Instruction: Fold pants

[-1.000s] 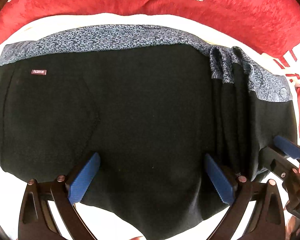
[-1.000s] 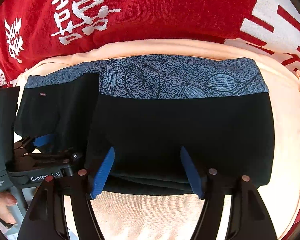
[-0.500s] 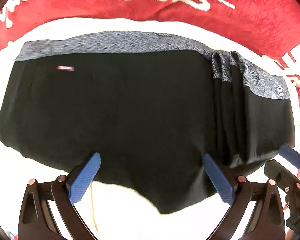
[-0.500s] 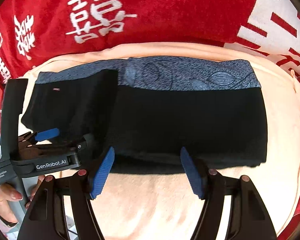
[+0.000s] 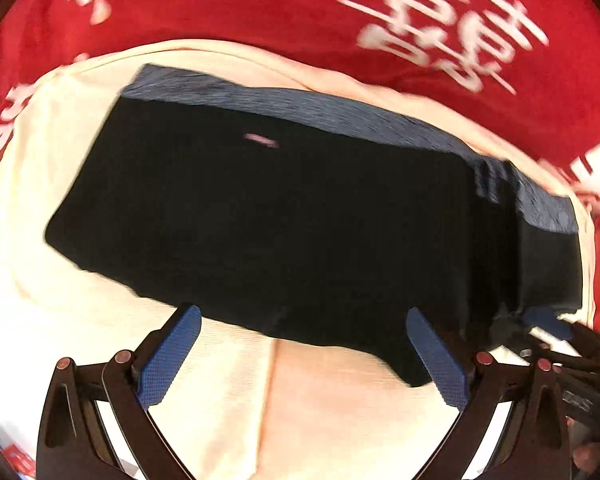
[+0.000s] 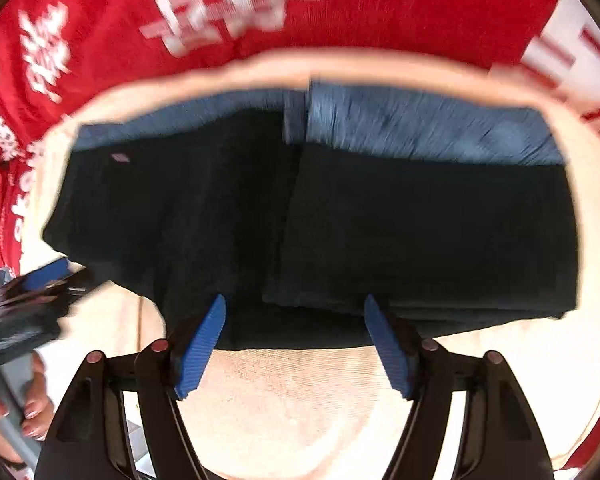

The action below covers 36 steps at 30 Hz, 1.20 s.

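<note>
Surface: a pale peach cloth (image 6: 300, 392) covers the tabletop; past its far edge lies a red fabric (image 6: 400, 12) with white lettering, blurred in both views.
Nearest, right: the right gripper (image 6: 294, 344) hangs over bare peach cloth just short of the pants' near hem; its blue jaws are opening, with nothing between them.
Nearest, left: the left gripper (image 5: 306, 356) stands with its jaws wide apart and empty, its tips at the near hem of the pants, over the cloth.
Person: a hand (image 6: 30, 408) shows at the lower left of the right view, holding the handle of the left tool.
Pants: the black pants (image 6: 340, 224) lie in the middle of the cloth as a compact, wide block, with the blue-grey patterned waistband (image 6: 428, 132) along the far edge.
Layers: in the right view a folded flap lies over the right half, its edge running down the middle; stacked edges show at the near right.
Label: a small tag (image 5: 262, 140) sits on the left half near the waistband.
Progress: the pants look folded and released; what may be left is squaring the uneven near-left corner or one more fold.
Containers: none in view.
</note>
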{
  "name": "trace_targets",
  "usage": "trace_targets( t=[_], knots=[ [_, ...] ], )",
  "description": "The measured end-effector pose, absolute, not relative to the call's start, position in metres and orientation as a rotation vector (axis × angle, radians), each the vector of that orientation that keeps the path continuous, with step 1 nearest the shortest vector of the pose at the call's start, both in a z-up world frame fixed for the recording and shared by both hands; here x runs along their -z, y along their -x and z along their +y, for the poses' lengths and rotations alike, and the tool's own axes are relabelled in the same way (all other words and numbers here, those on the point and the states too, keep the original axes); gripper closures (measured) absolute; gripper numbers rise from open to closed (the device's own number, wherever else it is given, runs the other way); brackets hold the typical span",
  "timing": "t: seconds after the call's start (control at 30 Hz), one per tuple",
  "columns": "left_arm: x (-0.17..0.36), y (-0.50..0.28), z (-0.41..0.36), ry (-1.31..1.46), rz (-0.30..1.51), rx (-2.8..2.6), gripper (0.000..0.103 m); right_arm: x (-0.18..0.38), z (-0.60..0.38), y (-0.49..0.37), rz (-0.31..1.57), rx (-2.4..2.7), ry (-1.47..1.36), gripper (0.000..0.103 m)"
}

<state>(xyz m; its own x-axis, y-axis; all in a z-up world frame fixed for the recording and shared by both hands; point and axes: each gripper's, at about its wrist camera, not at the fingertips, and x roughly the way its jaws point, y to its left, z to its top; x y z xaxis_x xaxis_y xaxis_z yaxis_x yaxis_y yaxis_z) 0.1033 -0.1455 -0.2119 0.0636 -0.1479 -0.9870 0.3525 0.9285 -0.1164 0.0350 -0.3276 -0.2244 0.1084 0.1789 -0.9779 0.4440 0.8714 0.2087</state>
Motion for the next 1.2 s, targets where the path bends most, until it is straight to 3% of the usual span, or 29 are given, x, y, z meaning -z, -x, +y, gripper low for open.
trace_targets(
  t=[0.27, 0.47, 0.7, 0.9, 1.2],
  knots=[
    [0.218, -0.125, -0.064, 0.019, 1.428, 0.353, 0.000, 0.205, -0.267, -0.050, 1.433, 0.075, -0.335, 0.026],
    [0.234, -0.137, -0.010, 0.386, 1.395, 0.427, 0.000, 0.231, -0.263, -0.064, 1.442, 0.030, -0.432, 0.026],
    [0.259, -0.151, -0.001, 0.635, 1.370, 0.497, 0.000, 0.238, -0.258, -0.061, 1.433, -0.009, -0.365, 0.026],
    [0.269, -0.156, 0.001, 0.677, 1.355, 0.488, 0.000, 0.238, -0.254, -0.062, 1.431, -0.005, -0.340, 0.026],
    [0.242, -0.170, -0.020, 0.616, 1.278, 0.488, 0.000, 0.236, -0.260, -0.055, 1.424, -0.014, -0.348, 0.026]
  ],
)
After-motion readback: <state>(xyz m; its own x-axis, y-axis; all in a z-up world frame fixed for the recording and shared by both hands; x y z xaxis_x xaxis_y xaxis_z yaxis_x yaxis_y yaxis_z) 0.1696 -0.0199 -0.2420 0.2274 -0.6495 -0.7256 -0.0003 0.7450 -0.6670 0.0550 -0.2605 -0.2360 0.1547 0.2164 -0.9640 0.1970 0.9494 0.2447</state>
